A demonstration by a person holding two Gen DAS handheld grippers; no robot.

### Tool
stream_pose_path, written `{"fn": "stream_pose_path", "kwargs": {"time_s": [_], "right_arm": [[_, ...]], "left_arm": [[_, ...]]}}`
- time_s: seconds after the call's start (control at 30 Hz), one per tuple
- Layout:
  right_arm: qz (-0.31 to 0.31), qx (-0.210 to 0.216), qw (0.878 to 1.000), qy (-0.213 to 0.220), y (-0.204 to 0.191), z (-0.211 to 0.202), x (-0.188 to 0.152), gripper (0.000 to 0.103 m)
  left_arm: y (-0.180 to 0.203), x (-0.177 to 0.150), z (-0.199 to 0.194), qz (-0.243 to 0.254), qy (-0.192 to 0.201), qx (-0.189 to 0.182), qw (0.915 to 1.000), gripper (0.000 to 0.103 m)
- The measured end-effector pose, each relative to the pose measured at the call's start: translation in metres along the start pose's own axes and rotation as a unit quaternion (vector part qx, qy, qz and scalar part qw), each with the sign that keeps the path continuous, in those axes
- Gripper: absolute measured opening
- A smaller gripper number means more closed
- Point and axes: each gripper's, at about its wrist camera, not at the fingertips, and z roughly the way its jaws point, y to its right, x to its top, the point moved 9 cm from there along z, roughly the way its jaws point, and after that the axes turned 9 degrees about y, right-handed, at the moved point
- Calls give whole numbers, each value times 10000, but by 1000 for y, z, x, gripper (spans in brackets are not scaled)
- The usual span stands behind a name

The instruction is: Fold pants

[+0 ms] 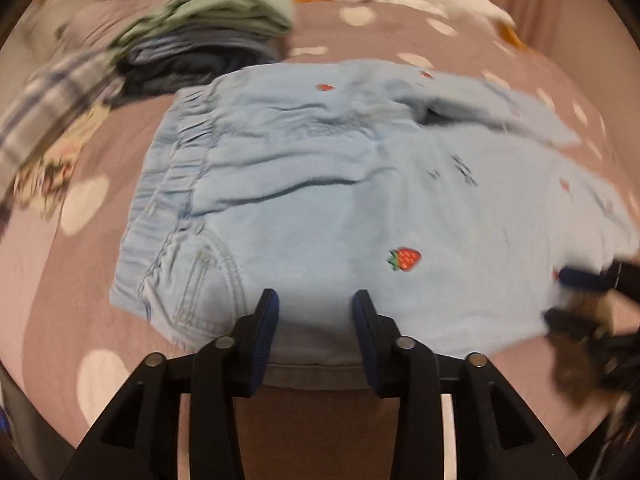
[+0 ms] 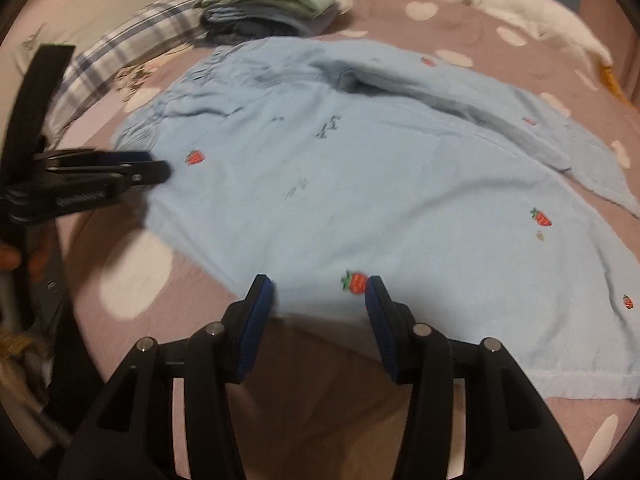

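Light blue pants [image 1: 340, 200] with small strawberry patches lie spread on the bed, waistband to the left, legs running right; they also show in the right wrist view [image 2: 360, 184]. One leg is partly folded over along the far side. My left gripper [image 1: 316, 304] is open, its fingers over the near edge by the hip pocket. My right gripper [image 2: 320, 292] is open over the near edge of a leg, beside a strawberry [image 2: 355, 281]. The left gripper [image 2: 160, 168] shows at the left of the right wrist view; the right gripper [image 1: 576, 292] shows blurred at the right of the left wrist view.
A stack of folded clothes [image 1: 208, 36] sits at the far left, also in the right wrist view [image 2: 272, 4]. A plaid cloth [image 1: 48, 108] lies left. A white plush goose [image 2: 520, 4] lies along the far side. The bedsheet [image 1: 60, 280] is mauve with white spots.
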Motion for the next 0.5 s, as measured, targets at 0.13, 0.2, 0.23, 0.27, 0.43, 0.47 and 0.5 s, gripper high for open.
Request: {"fn": "stream_pose_path", "kwargs": {"time_s": [0.13, 0.2, 0.23, 0.27, 0.43, 0.47, 0.5], "right_arm": [[161, 351, 9991, -155, 16, -10, 5, 49], [284, 397, 9987, 157, 30, -16, 22, 54], [363, 376, 9983, 266, 36, -16, 33, 57], [455, 301, 9977, 400, 46, -13, 47, 59], [282, 81, 9961, 830, 76, 9, 108, 59], [216, 54, 9958, 888, 82, 19, 124, 59], [163, 44, 9958, 900, 89, 27, 137, 59]], "left_arm": [[-11, 9, 2, -254, -114, -418, 9987, 42], [-24, 30, 8, -391, 2, -261, 9989, 43], [-33, 43, 10, -436, 119, -129, 9989, 45], [-41, 57, 13, -502, 213, -68, 9985, 50], [-74, 110, 38, -646, 553, 119, 9963, 58], [-79, 118, 43, -635, 570, 154, 9962, 58], [-88, 125, 49, -664, 589, 143, 9960, 58]]}}
